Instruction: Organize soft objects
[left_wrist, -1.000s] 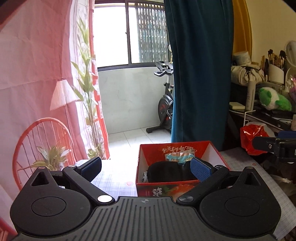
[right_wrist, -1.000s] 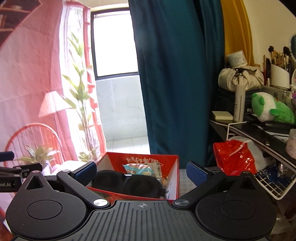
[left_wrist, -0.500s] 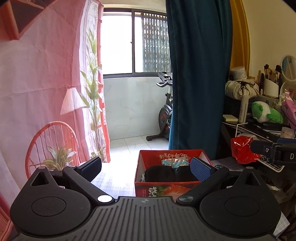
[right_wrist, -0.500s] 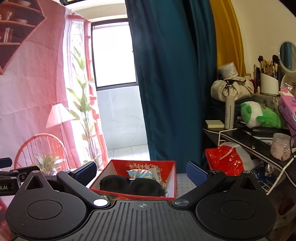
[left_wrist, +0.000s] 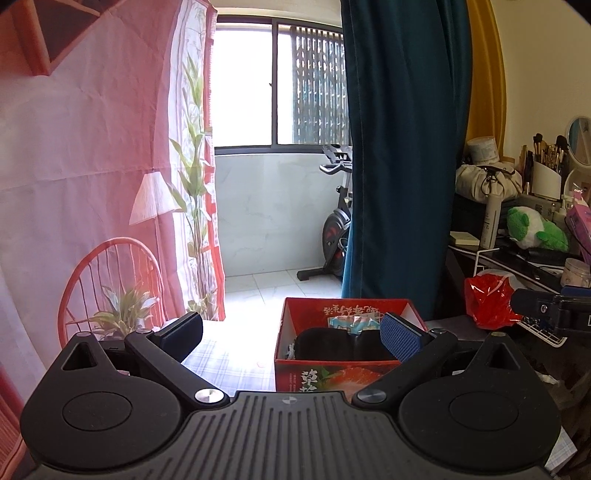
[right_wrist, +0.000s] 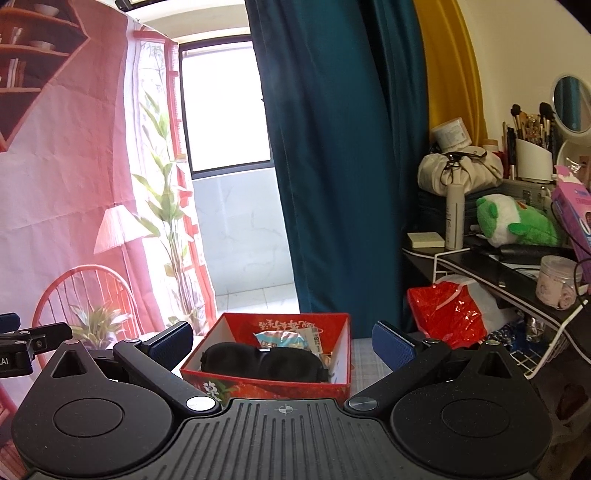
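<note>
Both grippers, left gripper (left_wrist: 291, 334) and right gripper (right_wrist: 282, 341), spread wide, empty | black eye mask (right_wrist: 264, 362) lies in red box (right_wrist: 343, 354) | soft, light, floppy: pinch one padded cup

- The near end of the black sleep mask (left_wrist: 334, 344) is screened by the front wall of the red box (left_wrist: 332, 376); its right portion is covered by the left gripper's blue finger pad (left_wrist: 400, 336).
- The printed characters on the box front are cut off by the gripper body in both views.
- The light-blue packet (right_wrist: 280, 339) is partly hidden behind the mask; its print is too small to be read.
- The right gripper (left_wrist: 554, 314) is seen only in part, cut by the left view's right edge.
- The pink carton (right_wrist: 574, 218) is cropped at the right edge.
</note>
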